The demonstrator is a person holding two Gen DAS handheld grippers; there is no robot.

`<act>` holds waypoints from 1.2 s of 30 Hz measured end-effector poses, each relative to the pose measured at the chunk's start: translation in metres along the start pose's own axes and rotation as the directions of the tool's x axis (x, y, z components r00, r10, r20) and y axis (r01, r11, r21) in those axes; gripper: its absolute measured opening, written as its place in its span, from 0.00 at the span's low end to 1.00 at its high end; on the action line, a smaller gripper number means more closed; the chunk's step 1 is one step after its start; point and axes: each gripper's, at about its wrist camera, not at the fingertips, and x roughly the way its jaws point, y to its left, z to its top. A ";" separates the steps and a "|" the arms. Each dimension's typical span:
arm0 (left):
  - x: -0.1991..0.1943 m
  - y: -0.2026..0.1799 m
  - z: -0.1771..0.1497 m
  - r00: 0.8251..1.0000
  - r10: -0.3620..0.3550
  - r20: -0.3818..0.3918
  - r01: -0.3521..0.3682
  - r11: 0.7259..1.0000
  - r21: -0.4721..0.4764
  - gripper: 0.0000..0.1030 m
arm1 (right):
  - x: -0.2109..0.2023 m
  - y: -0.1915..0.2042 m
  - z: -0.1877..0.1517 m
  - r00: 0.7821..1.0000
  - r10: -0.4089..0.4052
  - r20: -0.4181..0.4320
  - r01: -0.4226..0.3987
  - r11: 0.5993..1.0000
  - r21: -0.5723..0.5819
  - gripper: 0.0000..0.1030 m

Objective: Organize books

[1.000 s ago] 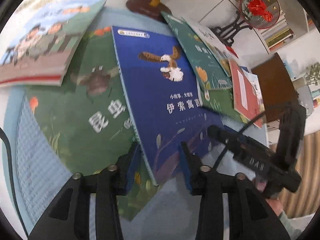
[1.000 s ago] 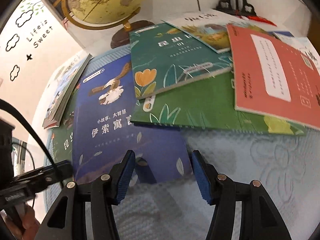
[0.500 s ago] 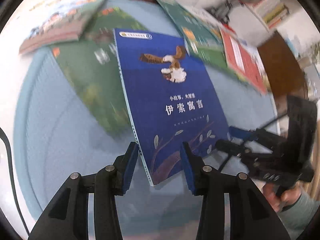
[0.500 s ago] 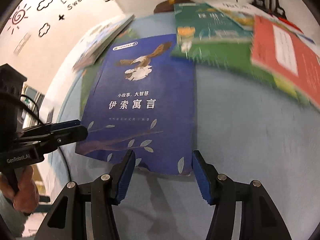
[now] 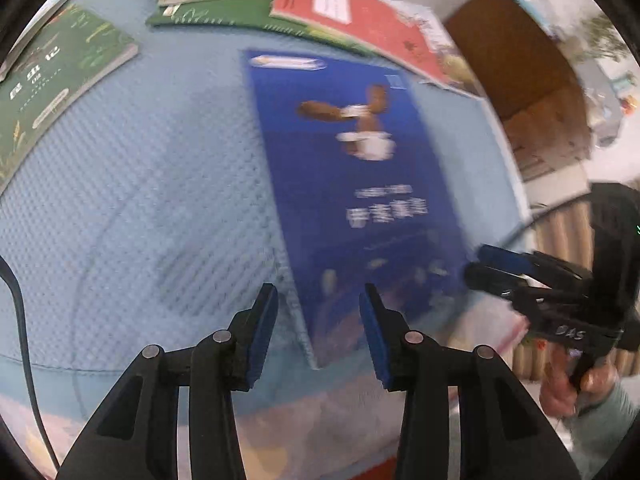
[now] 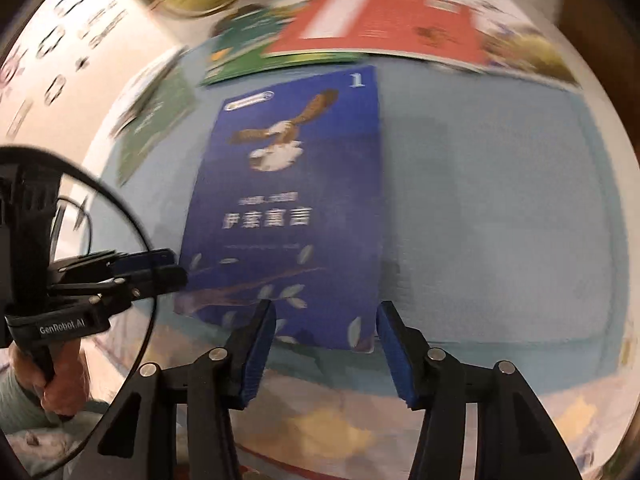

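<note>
A blue book with an eagle on its cover (image 5: 360,184) is held over the light blue quilted surface (image 5: 140,184); it also shows in the right wrist view (image 6: 292,208). My left gripper (image 5: 318,320) pinches its near left corner, flat, pads above and below. My right gripper (image 6: 326,332) pinches its near right corner the same way. Each gripper shows in the other's view, the right gripper (image 5: 496,268) at the book's right edge, the left gripper (image 6: 160,268) at its left edge.
A dark green book (image 5: 52,92) lies at the left. A green book (image 5: 224,16) and a red book (image 5: 360,16) overlap at the far edge of the surface. A brown box (image 5: 520,80) stands at the right. The near surface edge (image 6: 500,348) is close.
The blue book has been pulled off the pile toward the near edge of the blue surface, held by both grippers. The other books now lie farther away.
</note>
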 end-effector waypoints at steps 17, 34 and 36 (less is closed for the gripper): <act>-0.036 0.001 -0.002 0.938 -0.293 0.187 0.321 0.936 -0.145 0.34 | 0.017 -0.014 0.017 0.995 0.093 0.036 -0.092 0.996 -0.019 0.36; -0.006 -0.016 0.020 0.867 -0.447 0.219 0.496 0.814 -0.302 0.11 | 0.014 -0.061 0.016 0.912 0.410 0.016 -0.401 0.883 0.244 0.58; -0.007 -0.013 0.023 0.837 -0.498 0.227 0.547 0.771 -0.325 0.11 | 0.012 -0.070 0.015 0.886 0.461 0.038 -0.453 0.847 0.278 0.66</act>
